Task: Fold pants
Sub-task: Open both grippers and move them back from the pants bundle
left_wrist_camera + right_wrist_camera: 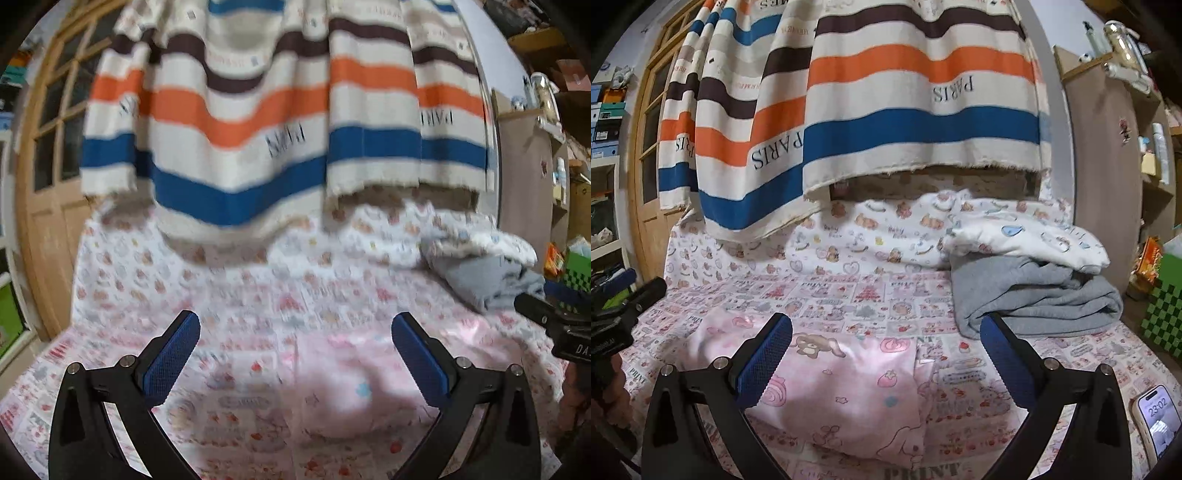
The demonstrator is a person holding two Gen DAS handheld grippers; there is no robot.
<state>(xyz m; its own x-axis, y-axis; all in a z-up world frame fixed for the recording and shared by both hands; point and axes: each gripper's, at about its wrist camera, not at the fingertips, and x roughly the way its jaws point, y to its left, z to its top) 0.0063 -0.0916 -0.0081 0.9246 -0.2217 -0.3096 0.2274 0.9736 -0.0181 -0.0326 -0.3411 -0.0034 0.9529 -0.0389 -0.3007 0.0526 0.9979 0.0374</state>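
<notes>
The pink pants (849, 391) lie folded into a compact bundle on the patterned bed sheet (849, 291), just ahead of both claws. From the right wrist they read clearly, with a bear, strawberries and swirls printed on the cloth; from the left wrist the same pants (343, 391) are only a pale pink blur. The right view alone shows a phone (1158, 421) lying on the sheet at the lower right with its screen lit, and shoe boxes (605, 122) stacked on shelves at the far left. Both views show the folded grey garment (1034, 295) with a white printed pillow (1030, 236) on top of it, and the striped curtain (886, 103) hanging over the head of the bed. The left gripper (295, 354) stands spread wide, its blue pads (171, 360) holding nothing and clear of the cloth. The right gripper (886, 354) is spread just as wide, empty too, with the pants lying below and between its fingers without a pad pressing on them. Each claw shows at the edge of the other's view.
</notes>
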